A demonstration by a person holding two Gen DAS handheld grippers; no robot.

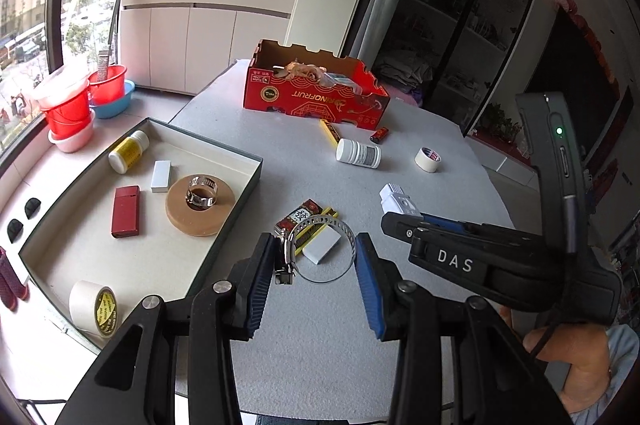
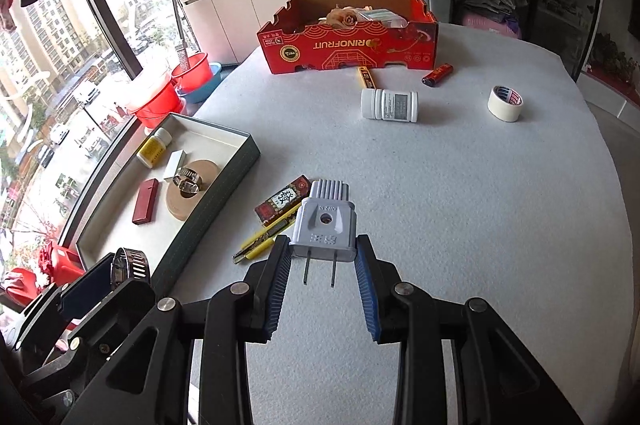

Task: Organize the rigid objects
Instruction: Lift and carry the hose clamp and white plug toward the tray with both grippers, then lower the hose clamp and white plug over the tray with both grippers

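My left gripper (image 1: 316, 257) is shut on a metal hose clamp (image 1: 320, 249), holding it across its ring above the table; the clamp also shows in the right wrist view (image 2: 130, 263). My right gripper (image 2: 322, 257) is shut on a grey two-pin plug (image 2: 324, 225), prongs pointing back at the camera; the plug shows in the left wrist view (image 1: 398, 199). A shallow grey tray (image 1: 244, 185) at left holds a yellow-label bottle (image 1: 128, 151), a white block (image 1: 161, 176), a red lighter (image 1: 126, 211), a tan tape ring (image 1: 200, 205) with a second clamp (image 1: 202, 191), and a white tape roll (image 1: 92, 307).
On the grey table lie a mahjong-print lighter (image 2: 282, 201), a yellow cutter (image 2: 266, 235), a white eraser (image 1: 322, 245), a white bottle (image 2: 390, 105), a tape roll (image 2: 506, 103), a red lighter (image 2: 438, 74), a yellow pack (image 2: 366, 77) and a red cardboard box (image 2: 352, 41).
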